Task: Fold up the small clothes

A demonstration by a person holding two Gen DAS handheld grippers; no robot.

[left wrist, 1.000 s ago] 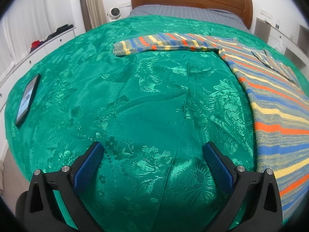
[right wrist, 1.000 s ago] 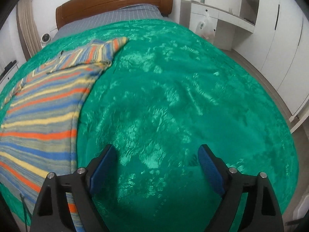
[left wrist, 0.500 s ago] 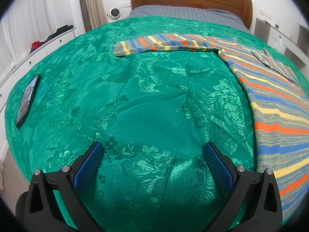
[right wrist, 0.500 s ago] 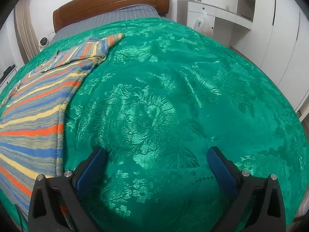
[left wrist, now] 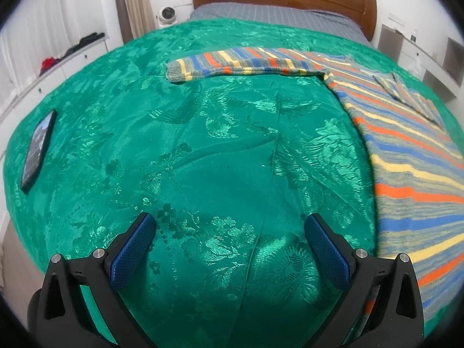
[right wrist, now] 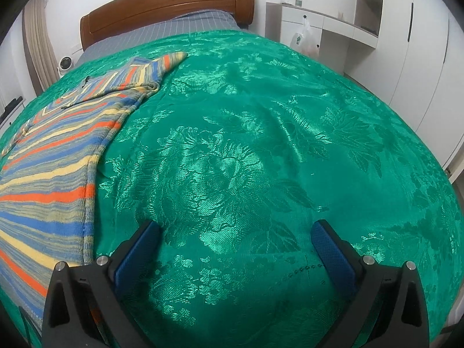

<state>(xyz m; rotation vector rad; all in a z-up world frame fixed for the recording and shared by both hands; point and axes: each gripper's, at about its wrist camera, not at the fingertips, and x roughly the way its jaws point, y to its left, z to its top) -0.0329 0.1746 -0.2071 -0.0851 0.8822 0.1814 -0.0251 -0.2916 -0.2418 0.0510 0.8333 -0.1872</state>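
Green brocade bedspread (left wrist: 203, 145) carries the striped sweater (left wrist: 406, 133), spread flat between your grippers. Your left gripper (left wrist: 229, 226) and right gripper (right wrist: 236, 232) hover beside it, fingers wide apart, the right's having just opened, nothing between.

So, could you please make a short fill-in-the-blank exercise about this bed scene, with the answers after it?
1. The striped sweater lies on a bedspread of ____ colour.
2. In the left wrist view, one sleeve stretches toward the ____ side of the picture.
3. Near the left edge of the bed lies a dark ____.
4. Both the left gripper and the right gripper have their jaws ____, with only bedspread between them.

Answers: green; left; phone; open
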